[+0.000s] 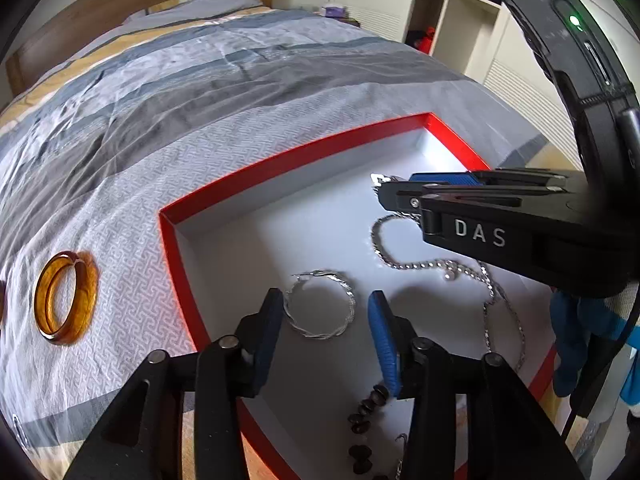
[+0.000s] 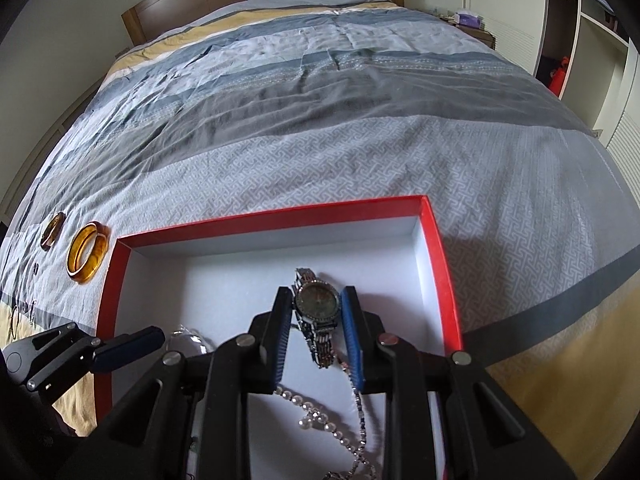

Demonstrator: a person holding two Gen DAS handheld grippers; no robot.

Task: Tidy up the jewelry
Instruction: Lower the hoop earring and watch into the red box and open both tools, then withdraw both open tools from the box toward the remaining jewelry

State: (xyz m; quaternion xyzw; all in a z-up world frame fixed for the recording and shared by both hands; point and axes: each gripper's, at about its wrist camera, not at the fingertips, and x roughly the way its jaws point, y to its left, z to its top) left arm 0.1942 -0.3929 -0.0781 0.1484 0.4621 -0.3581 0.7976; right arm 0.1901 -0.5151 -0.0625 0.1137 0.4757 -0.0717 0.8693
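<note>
With our left gripper (image 1: pixel 326 312) parted around the hoop earring (image 1: pixel 320 304) lying flat in the red box (image 1: pixel 280 160), our right gripper (image 2: pixel 316 320) straddles the watch (image 2: pixel 316 304), whose band runs forward between its fingers, grip unclear.
</note>
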